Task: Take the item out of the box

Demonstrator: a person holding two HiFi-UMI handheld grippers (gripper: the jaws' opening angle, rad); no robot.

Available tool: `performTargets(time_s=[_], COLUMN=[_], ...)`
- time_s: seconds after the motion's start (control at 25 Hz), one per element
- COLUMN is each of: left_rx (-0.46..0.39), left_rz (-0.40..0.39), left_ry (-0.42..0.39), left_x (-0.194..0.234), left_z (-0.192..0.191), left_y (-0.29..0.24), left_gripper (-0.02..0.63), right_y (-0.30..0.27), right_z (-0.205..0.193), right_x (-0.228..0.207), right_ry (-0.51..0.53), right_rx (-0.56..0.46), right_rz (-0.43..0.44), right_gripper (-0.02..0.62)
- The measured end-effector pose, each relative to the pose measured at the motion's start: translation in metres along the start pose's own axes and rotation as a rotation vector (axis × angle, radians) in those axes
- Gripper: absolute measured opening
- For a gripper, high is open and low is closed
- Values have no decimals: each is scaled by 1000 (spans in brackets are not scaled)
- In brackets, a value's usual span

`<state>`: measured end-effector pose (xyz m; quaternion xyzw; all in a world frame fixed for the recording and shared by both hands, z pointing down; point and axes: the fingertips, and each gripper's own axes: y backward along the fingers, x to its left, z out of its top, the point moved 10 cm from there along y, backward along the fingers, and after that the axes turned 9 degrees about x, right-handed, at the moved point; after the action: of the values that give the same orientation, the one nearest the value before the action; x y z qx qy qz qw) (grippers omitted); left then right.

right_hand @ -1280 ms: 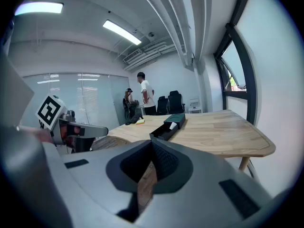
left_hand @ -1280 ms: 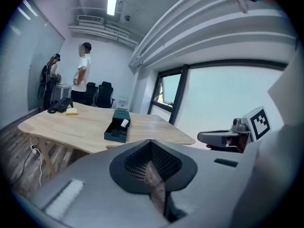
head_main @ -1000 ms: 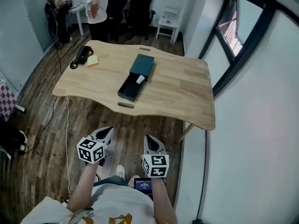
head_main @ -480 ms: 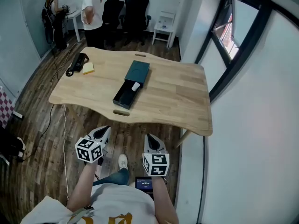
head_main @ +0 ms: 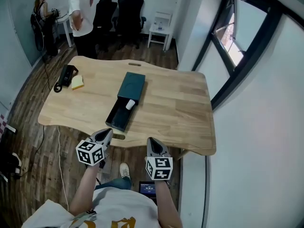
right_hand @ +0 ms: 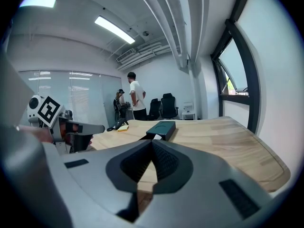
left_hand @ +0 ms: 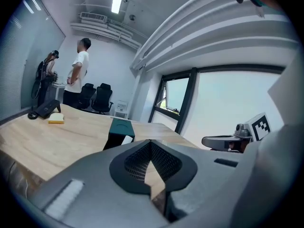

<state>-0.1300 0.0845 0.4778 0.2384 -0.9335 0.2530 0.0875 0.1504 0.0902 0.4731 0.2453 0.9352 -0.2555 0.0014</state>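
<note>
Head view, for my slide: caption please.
Left gripper and right gripper shut, empty, before table; open dark box holds white item.

White T-shirt [head_main: 114, 209], blue jeans [head_main: 113, 184], white shoe [head_main: 124, 170]. Left hand-held gripper [head_main: 108, 132], right hand-held gripper [head_main: 151, 141]: grey, marker cubes [head_main: 90, 152].

There was one wooden table [head_main: 175, 103], bearing one dark box [head_main: 131, 86], one white item [head_main: 129, 104], one yellow pad [head_main: 77, 82] and one black device [head_main: 65, 75] at ten o'clock. At twelve o'clock stood two office chairs [head_main: 129, 8], one white stool [head_main: 159, 30] and two people [head_main: 80, 13]. At six o'clock were two grippers, the left gripper [head_main: 104, 135] and the right gripper [head_main: 153, 142].
</note>
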Motion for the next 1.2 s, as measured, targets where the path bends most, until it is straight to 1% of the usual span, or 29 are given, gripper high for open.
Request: performTargets(time_s=[0.28,0.48,0.6,0.72,0.92,1.08,1.2], left_rx=[46,67,94,119,118,139,152], left_rz=[-51,-73,-82,-91,-84,-89,-77], left_ry=[-5,-9,-5,-18,-14,-7,-5], left_x=[74,107,117,121,129,125,128], left_z=[57,77,77,78,82,83,78], left_y=[-89,-131,-144,-156,-174,-184,-186], left_gripper=[2,2,2,2,2,2,2], right_y=[-97,-137,-148,-154,-164,-167,-174], right_z=[46,62,63,61,61,63,62], right_x=[-33,-47,-49,-53,-56,-64,-65], right_ry=[-54,-79,-93,-107,-97,-105,-111], right_rx=[37,48,63,77,82,77,86], right_rz=[-42,-73,-79,-90,-88,-96,-94], right_gripper=[5,5,5,5,5,5,5])
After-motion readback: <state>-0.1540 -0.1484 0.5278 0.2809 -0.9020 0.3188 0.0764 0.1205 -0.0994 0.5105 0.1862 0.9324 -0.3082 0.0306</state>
